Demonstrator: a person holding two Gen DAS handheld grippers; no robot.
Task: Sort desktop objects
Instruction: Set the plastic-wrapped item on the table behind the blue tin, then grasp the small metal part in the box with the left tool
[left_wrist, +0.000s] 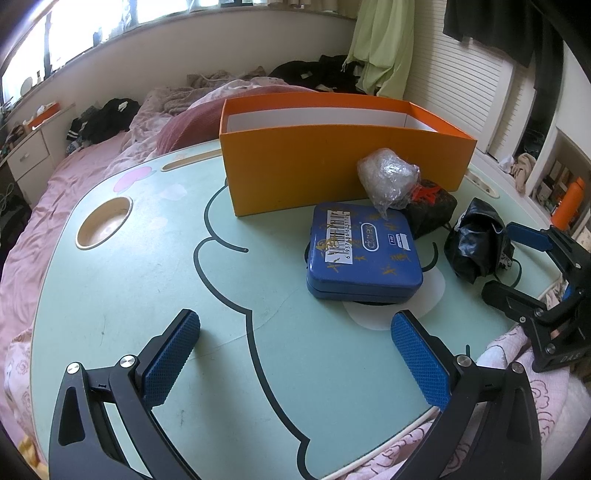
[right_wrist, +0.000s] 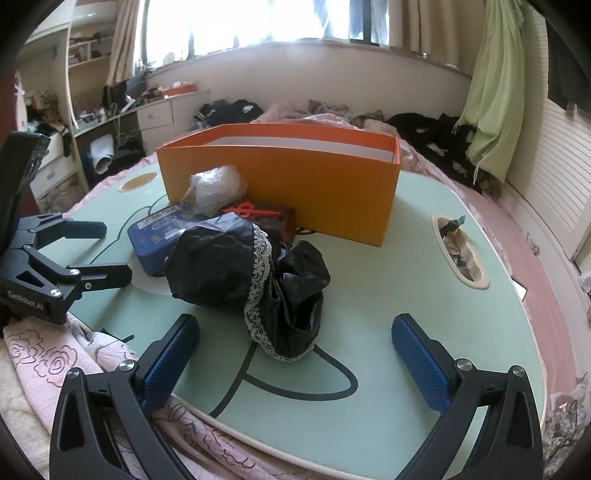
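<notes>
On the mint-green lap table (left_wrist: 129, 295) stands an open orange box (left_wrist: 332, 166), with nothing visible inside it. In front of it lie a blue tin (left_wrist: 364, 253), a clear plastic-wrapped bundle (left_wrist: 389, 177), a dark box with a red ornament (left_wrist: 432, 206) and a black lace-trimmed folded umbrella (left_wrist: 474, 240). My left gripper (left_wrist: 295, 354) is open over bare table, short of the tin. In the right wrist view my right gripper (right_wrist: 295, 350) stands wide open. The near end of the umbrella (right_wrist: 240, 266) reaches between its fingertips, untouched.
The table has a round cup recess (left_wrist: 103, 223) at the left and a slot (right_wrist: 460, 254) with small items at the right. It stands on a bed with a pink quilt (right_wrist: 55, 354). Clothes and a desk lie beyond the orange box (right_wrist: 295, 184).
</notes>
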